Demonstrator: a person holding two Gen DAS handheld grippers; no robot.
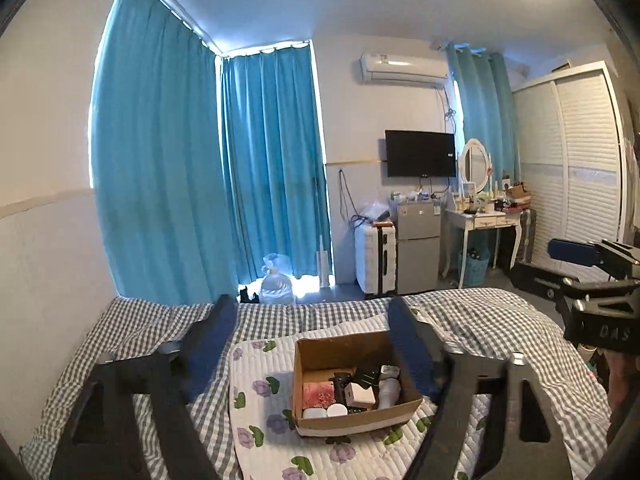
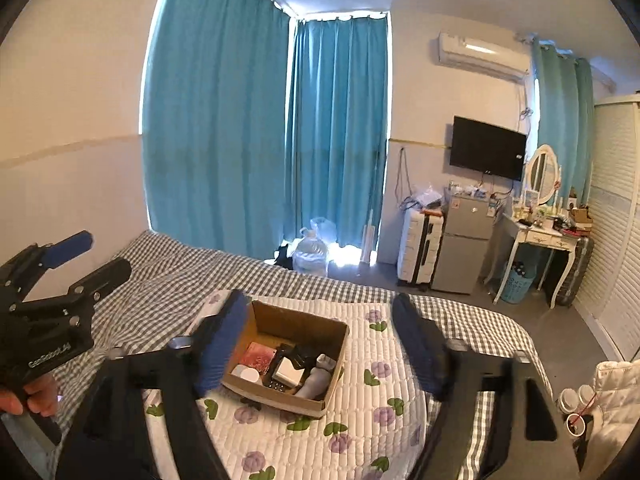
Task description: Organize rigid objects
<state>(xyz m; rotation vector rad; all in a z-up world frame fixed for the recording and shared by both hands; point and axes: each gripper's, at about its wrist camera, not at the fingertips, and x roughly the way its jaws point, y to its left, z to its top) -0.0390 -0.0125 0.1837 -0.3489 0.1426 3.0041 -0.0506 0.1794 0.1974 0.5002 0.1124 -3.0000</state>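
An open cardboard box (image 1: 360, 420) sits on a floral quilted mat (image 1: 264, 420) on the bed. Inside lie a pink box (image 1: 318, 395), a white cube (image 1: 360, 395), white round jars (image 1: 336, 411), a grey-white bottle (image 1: 390, 390) and black items. My left gripper (image 1: 312, 308) hangs open above and behind the box, with nothing between its fingers. My right gripper (image 2: 320, 300) is also open and empty, raised over the same box (image 2: 276, 398). Each gripper shows in the other's view: the right gripper (image 1: 536, 260) at the right edge, the left gripper (image 2: 106, 252) at the left, held by a hand (image 2: 36, 396).
The bed has a grey gingham sheet (image 1: 500, 320). Beyond its foot stand a water jug (image 1: 276, 286), a white suitcase (image 1: 376, 258), a small fridge (image 1: 418, 248) and a dressing table (image 1: 486, 220). A louvred wardrobe (image 1: 576, 168) lines the right wall. A white jacket (image 2: 618, 392) lies at the bed's right.
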